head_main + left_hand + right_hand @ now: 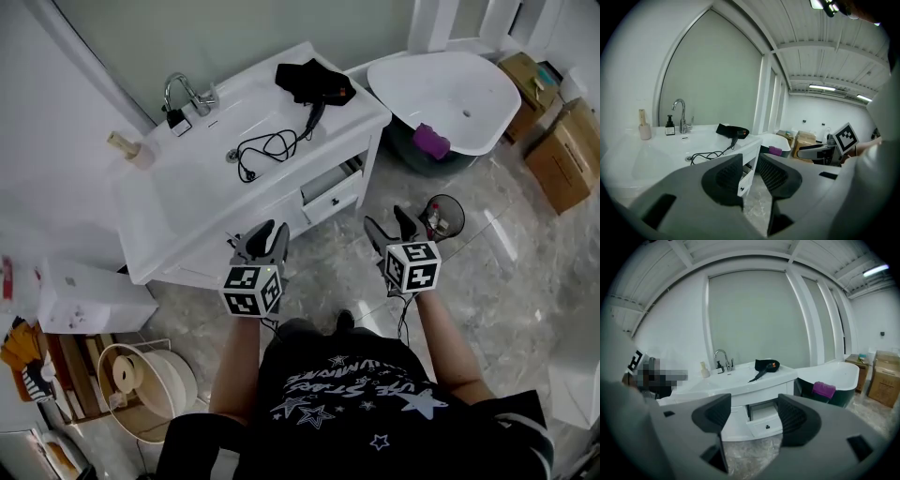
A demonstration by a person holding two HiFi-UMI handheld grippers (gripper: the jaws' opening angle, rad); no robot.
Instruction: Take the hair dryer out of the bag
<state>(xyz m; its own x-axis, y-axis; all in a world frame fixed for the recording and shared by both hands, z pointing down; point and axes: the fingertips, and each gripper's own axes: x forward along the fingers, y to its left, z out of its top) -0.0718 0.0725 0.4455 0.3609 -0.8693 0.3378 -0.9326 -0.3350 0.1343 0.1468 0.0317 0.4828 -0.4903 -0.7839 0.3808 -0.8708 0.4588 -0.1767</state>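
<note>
Hair dryer (339, 92) lies half in its bag (302, 77) on the counter (361, 114) at twelve o'clock, where the left gripper (267, 232) and right gripper (391, 225), both parted and empty, should pin the bag and pull the handle (315, 114).

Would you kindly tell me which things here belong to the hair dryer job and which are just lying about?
For the job: hair dryer, its cord, what looks like the black bag under it.
Lying about: faucet, small bottle, purple cloth, cardboard boxes.

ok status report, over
Left tool and right tool open, empty. Hair dryer on counter against black bag, cord in basin. Drawer ajar below.
</note>
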